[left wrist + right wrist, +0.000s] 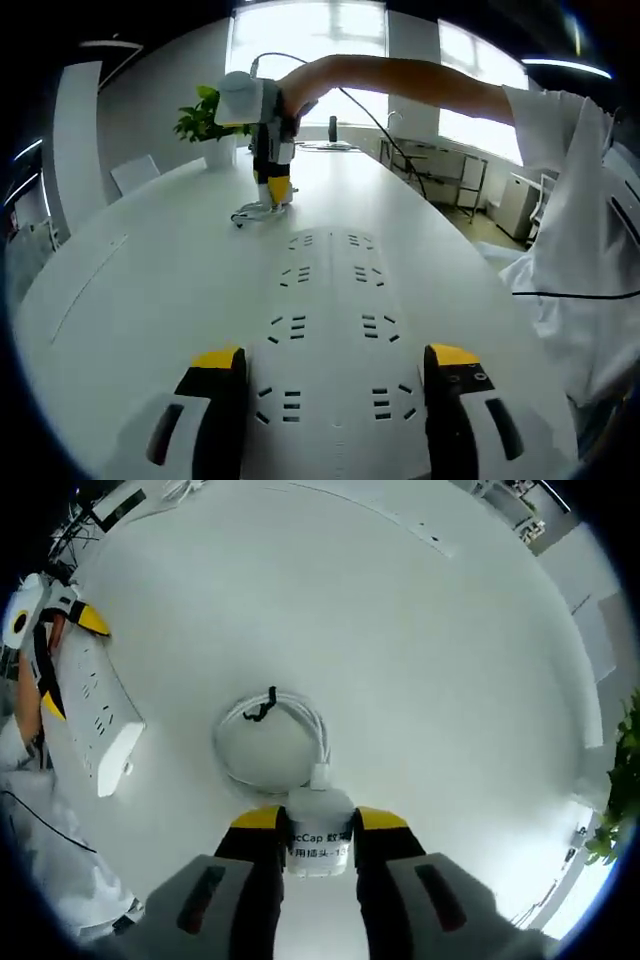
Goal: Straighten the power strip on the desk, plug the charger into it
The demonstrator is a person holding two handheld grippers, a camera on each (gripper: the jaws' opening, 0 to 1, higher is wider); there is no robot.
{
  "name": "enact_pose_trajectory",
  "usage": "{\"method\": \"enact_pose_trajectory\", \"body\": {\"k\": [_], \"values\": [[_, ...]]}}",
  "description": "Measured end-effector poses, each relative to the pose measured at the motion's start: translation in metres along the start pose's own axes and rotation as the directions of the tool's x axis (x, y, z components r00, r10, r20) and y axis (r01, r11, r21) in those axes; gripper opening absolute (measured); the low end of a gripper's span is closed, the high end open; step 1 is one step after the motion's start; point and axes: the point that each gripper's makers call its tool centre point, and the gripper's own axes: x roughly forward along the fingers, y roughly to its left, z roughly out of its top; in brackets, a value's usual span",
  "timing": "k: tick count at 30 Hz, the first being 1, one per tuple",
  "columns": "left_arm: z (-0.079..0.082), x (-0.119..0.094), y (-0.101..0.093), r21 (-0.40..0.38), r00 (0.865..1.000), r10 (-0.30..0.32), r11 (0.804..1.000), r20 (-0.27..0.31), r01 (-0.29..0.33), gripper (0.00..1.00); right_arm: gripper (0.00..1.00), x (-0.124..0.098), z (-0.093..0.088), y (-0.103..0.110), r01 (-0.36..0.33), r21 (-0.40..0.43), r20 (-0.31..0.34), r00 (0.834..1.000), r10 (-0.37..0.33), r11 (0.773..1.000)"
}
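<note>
Right gripper [320, 825] clamps charger [320, 830] — tabletop.

Power strip [335, 330]: white, long, flat on the white desk, socket face up with two columns of outlets. Charger [319, 842]: white block with printed label, white cable [270, 742] coiled in a loop on the desk, bound by a dark tie.

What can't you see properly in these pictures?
- Charger prongs: right gripper view, hidden between the tongs.
- Power strip near end: left gripper view, cut off by the bottom edge.
- Charger label: right gripper view, partly covered by the tongs.
- Cable far end: coiled, unclear.
</note>
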Motion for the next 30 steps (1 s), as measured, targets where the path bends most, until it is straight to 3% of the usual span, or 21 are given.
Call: {"method": "enact_pose_trajectory", "body": {"k": [2,6,8,10,13,14,15,17,19,22,23,24,30], "values": [[0.000,0.000,-0.001,-0.001,1.000,0.001,1.000,0.001,-0.001,0.73,0.25,0.000,-0.002,0.001,-0.001,0.022,-0.034,0.999,0.002,1.000],[0.000,0.000,-0.001,0.000,1.000,0.004,1.000,0.002,-0.004,0.73,0.25,-0.002,-0.003,0.004,0.017,0.006,-0.042,0.999,-0.017,1.000],[0.000,0.000,-0.001,0.000,1.000,0.005,1.000,0.001,-0.005,0.73,0.24,-0.006,0.007,0.002,0.013,-0.044,0.026,1.000,-0.012,0.999],[0.000,0.000,0.000,0.000,1.000,0.005,1.000,0.003,-0.005,0.73,0.24,-0.014,0.015,-0.003,0.003,-0.009,0.092,0.996,-0.002,1.000],[0.000,0.000,0.000,0.000,1.000,0.005,1.000,0.001,-0.005,0.73,0.24,-0.026,0.026,-0.007,0.001,0.002,0.204,0.979,-0.001,1.000],[0.000,0.000,0.000,-0.001,1.000,0.005,1.000,0.002,-0.005,0.73,0.24,-0.032,0.033,-0.010,0.014,0.034,0.266,0.964,-0.022,0.999],[0.000,0.000,0.000,-0.002,1.000,0.003,1.000,0.006,-0.003,0.73,0.24,-0.041,0.044,-0.015,0.039,0.066,0.366,0.928,-0.061,0.997],[0.001,0.000,0.001,-0.004,1.000,-0.001,1.000,0.012,0.001,0.73,0.24,-0.052,0.052,-0.016,0.035,0.075,0.454,0.889,-0.065,0.997],[0.001,0.000,0.001,-0.004,1.000,-0.002,1.000,0.017,0.002,0.73,0.24,-0.068,0.060,-0.010,0.016,0.111,0.567,0.820,-0.076,0.994],[0.001,0.000,0.001,-0.005,1.000,-0.001,1.000,0.022,0.001,0.73,0.23,-0.093,0.065,0.007,-0.053,0.164,0.720,0.689,-0.083,0.985],[0.001,0.001,0.001,-0.005,1.000,-0.002,1.000,0.023,0.002,0.73,0.23,-0.102,0.067,0.012,-0.100,0.191,0.780,0.619,-0.089,0.977],[0.001,0.001,0.001,-0.006,1.000,-0.003,1.000,0.024,0.003,0.73,0.23,-0.107,0.067,0.016,-0.128,0.207,0.813,0.574,-0.098,0.970],[0.001,0.000,0.001,-0.009,1.000,-0.006,1.000,0.031,0.006,0.74,0.23,-0.125,0.058,0.031,-0.176,0.269,0.890,0.422,-0.174,0.947]]}}
